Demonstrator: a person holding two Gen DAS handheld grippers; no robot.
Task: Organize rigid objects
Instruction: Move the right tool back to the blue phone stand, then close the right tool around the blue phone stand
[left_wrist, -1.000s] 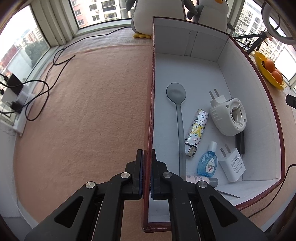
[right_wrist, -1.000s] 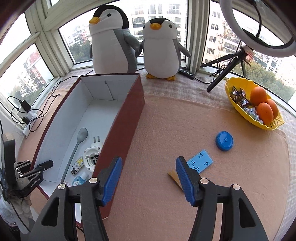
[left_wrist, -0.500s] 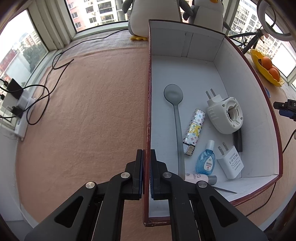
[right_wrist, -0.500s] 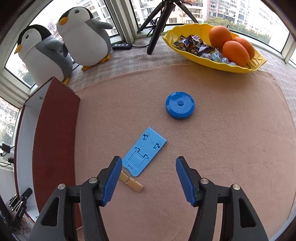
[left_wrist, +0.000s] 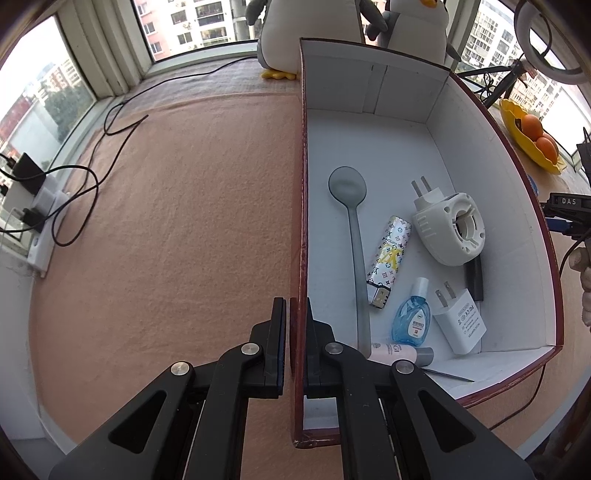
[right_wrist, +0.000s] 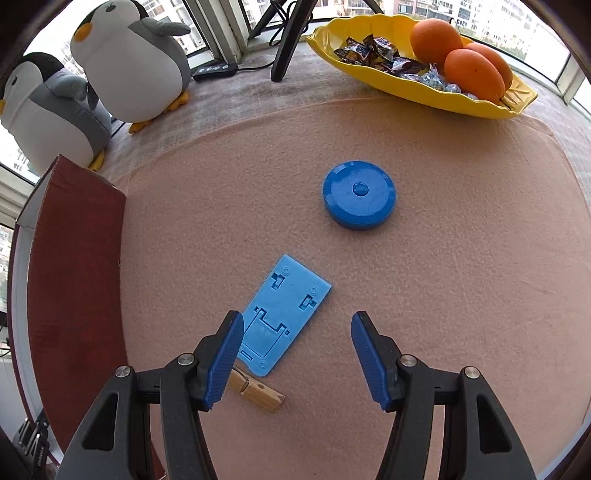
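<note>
My left gripper (left_wrist: 294, 325) is shut on the left wall of the red box (left_wrist: 303, 206), near its front corner. Inside the box lie a grey spoon (left_wrist: 352, 236), a patterned lighter (left_wrist: 389, 262), a white plug-in device (left_wrist: 448, 229), a blue dropper bottle (left_wrist: 412, 319), a white charger (left_wrist: 460, 321) and a small tube (left_wrist: 397, 352). My right gripper (right_wrist: 295, 354) is open and empty, low over a flat blue plastic stand (right_wrist: 284, 314). A wooden clothespin (right_wrist: 256, 393) lies by its left finger. A round blue disc (right_wrist: 359, 194) lies farther ahead.
The box's red outer wall (right_wrist: 74, 288) stands left of my right gripper. A yellow bowl (right_wrist: 417, 88) with oranges and sweets sits at the back right. Two penguin plush toys (right_wrist: 129, 62) stand at the back. Cables and a power strip (left_wrist: 44, 221) lie at the left.
My right gripper swung away from the box and came down toward the blue stand and clothespin, staying open. My left gripper stayed shut on the box wall.
</note>
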